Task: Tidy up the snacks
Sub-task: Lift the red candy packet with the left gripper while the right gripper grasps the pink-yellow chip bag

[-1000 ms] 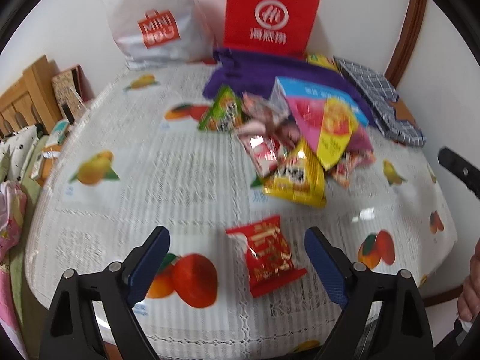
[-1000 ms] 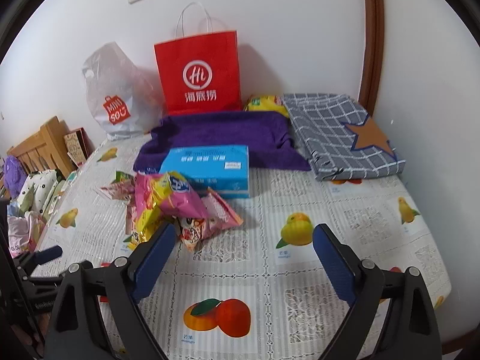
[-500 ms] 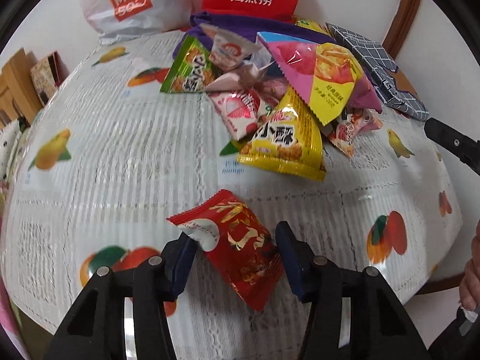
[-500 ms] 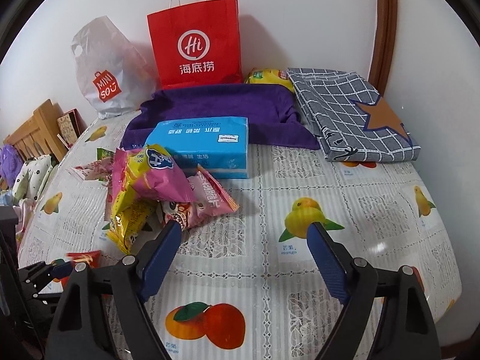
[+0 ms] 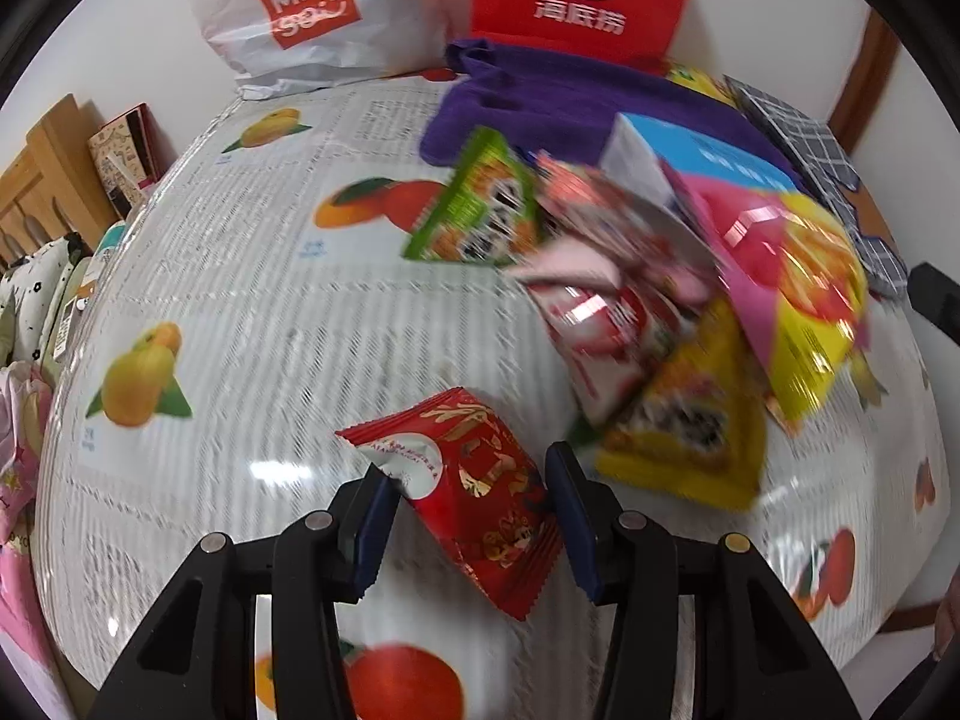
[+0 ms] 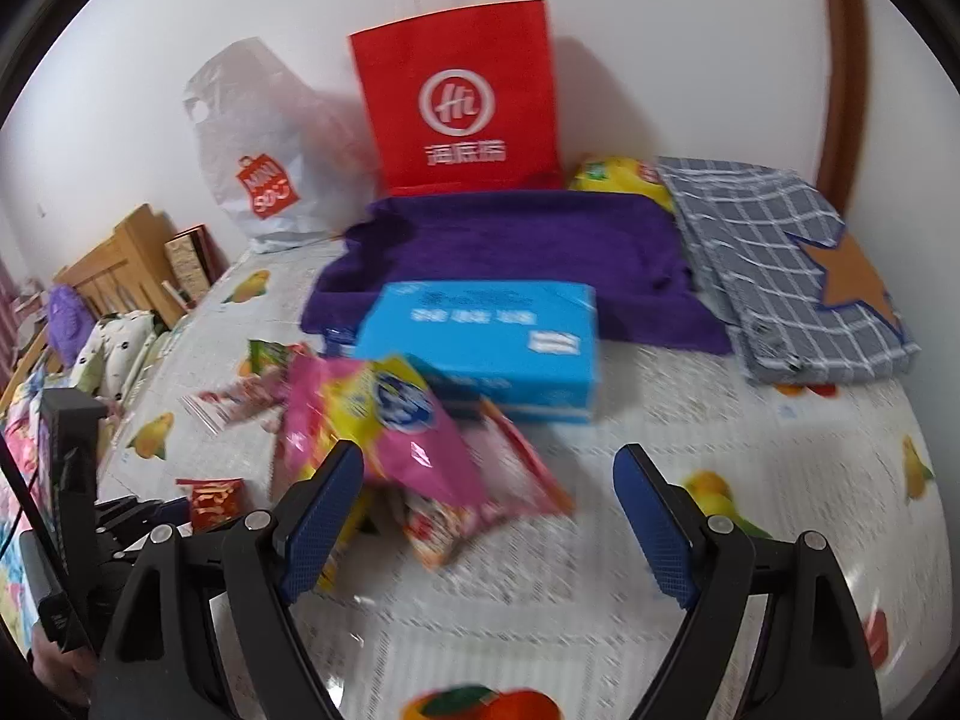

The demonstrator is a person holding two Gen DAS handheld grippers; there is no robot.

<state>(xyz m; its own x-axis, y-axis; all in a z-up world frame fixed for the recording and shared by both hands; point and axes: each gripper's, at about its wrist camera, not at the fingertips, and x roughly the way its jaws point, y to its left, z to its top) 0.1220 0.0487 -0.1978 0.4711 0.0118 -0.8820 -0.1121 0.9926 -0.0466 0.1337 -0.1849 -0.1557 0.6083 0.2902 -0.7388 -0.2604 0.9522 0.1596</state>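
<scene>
Red snack packet, clamped between left tongs

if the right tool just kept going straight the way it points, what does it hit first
Most likely the pink and yellow snack bag, on the near edge of the snack pile just beyond the right tool. Its open jaws hold nothing. Blur and fisheye leave depth unclear; it might meet the tablecloth first.

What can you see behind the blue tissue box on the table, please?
Behind the blue tissue box lies a purple towel, partly hidden by the box, with the red paper bag standing behind it at the wall. Whatever sits directly behind the box is covered.
</scene>
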